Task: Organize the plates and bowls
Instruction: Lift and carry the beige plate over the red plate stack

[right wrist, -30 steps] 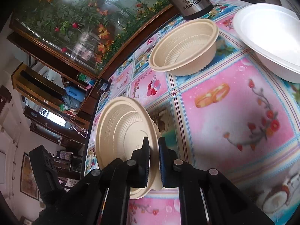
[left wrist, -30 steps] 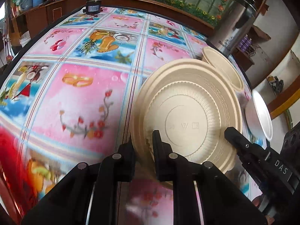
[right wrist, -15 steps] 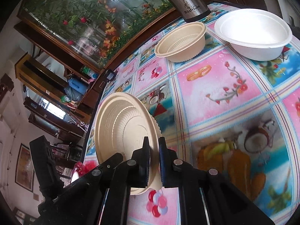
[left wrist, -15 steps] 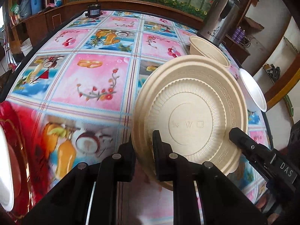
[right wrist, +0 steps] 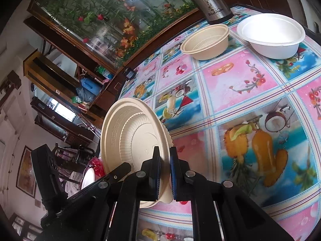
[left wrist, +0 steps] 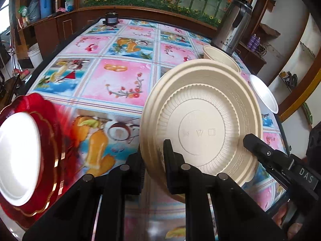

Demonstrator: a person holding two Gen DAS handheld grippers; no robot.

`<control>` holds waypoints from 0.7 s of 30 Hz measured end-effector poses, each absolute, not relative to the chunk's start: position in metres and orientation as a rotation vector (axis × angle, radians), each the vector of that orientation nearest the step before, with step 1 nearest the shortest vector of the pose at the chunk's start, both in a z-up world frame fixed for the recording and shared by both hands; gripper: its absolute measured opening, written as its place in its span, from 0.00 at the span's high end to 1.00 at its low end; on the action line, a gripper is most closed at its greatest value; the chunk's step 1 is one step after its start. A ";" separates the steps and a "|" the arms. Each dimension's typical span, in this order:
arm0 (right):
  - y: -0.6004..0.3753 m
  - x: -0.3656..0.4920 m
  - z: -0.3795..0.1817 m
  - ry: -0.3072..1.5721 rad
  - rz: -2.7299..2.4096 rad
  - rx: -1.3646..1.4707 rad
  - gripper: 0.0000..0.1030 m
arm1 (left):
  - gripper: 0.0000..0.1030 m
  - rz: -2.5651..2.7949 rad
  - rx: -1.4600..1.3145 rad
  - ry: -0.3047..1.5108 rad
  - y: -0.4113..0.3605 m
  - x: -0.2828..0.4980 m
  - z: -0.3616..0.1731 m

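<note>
A beige ribbed plate (left wrist: 200,120) is held tilted on edge above the table, its underside facing the left wrist camera. My left gripper (left wrist: 153,152) is shut on its near rim. My right gripper (right wrist: 165,160) is shut on the same plate (right wrist: 130,138) at another part of the rim; its finger shows in the left wrist view (left wrist: 266,154). A red scalloped plate (left wrist: 50,132) with a white plate (left wrist: 18,156) on it lies at the near left. A beige bowl (right wrist: 206,41) and a white bowl (right wrist: 270,34) stand at the far right.
The table carries a bright pink and blue fruit-print cloth (left wrist: 120,80). A steel thermos (left wrist: 232,24) stands behind the beige bowl. A small black device (left wrist: 110,19) sits at the far edge. Wooden cabinets and a flower mural line the back wall.
Both grippers have drawn back toward the near left with the beige plate, away from the bowls. The red plate with the white plate on it has come into the left wrist view.
</note>
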State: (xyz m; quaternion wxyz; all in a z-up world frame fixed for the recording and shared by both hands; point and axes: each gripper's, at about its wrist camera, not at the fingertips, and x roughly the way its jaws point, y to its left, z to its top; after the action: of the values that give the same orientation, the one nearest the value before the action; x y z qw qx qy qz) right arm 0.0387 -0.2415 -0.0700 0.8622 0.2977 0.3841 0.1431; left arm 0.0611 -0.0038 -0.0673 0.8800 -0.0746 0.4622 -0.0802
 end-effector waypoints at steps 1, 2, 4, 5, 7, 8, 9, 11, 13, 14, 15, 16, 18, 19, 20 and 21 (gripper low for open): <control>-0.238 0.038 -0.069 0.805 0.307 0.624 0.92 | 0.86 -0.165 -0.158 0.956 0.000 0.058 -0.065; -0.234 0.038 -0.067 0.803 0.315 0.622 0.92 | 0.86 -0.162 -0.160 0.949 0.003 0.056 -0.063; -0.227 0.037 -0.064 0.804 0.331 0.619 0.92 | 0.86 -0.154 -0.170 0.938 0.013 0.050 -0.059; -0.223 0.036 -0.062 0.804 0.338 0.616 0.92 | 0.86 -0.152 -0.175 0.934 0.017 0.048 -0.058; -0.214 0.036 -0.057 0.803 0.351 0.606 0.92 | 0.85 -0.145 -0.189 0.925 0.026 0.044 -0.055; -0.209 0.035 -0.055 0.804 0.359 0.599 0.92 | 0.85 -0.141 -0.195 0.919 0.033 0.041 -0.052; -0.204 0.036 -0.053 0.804 0.368 0.593 0.92 | 0.85 -0.136 -0.197 0.914 0.038 0.038 -0.050; -0.193 0.036 -0.049 0.803 0.387 0.580 0.92 | 0.85 -0.120 -0.200 0.899 0.049 0.033 -0.046; -0.177 0.038 -0.044 0.805 0.412 0.558 0.92 | 0.85 -0.098 -0.208 0.884 0.063 0.028 -0.041; -0.168 0.038 -0.041 0.809 0.428 0.544 0.92 | 0.85 -0.086 -0.214 0.880 0.071 0.025 -0.039; -0.162 0.039 -0.040 0.811 0.440 0.537 0.92 | 0.85 -0.071 -0.220 0.874 0.079 0.023 -0.037; -0.153 0.040 -0.038 0.815 0.456 0.528 0.92 | 0.85 -0.059 -0.226 0.868 0.086 0.021 -0.035; -0.136 0.042 -0.036 0.828 0.483 0.506 0.92 | 0.85 -0.032 -0.242 0.865 0.103 0.018 -0.033; -0.126 0.043 -0.034 0.832 0.498 0.497 0.92 | 0.85 -0.017 -0.246 0.862 0.111 0.016 -0.033; -0.118 0.044 -0.034 0.835 0.511 0.490 0.92 | 0.85 -0.004 -0.247 0.859 0.117 0.014 -0.032; -0.109 0.045 -0.033 0.841 0.526 0.482 0.92 | 0.85 0.014 -0.250 0.855 0.125 0.011 -0.031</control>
State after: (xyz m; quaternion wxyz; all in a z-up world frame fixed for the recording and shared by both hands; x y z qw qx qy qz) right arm 0.0450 -0.1090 -0.0326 0.8519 0.2290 0.3994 0.2497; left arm 0.0115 0.1252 -0.0314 0.9023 -0.1210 0.4137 0.0069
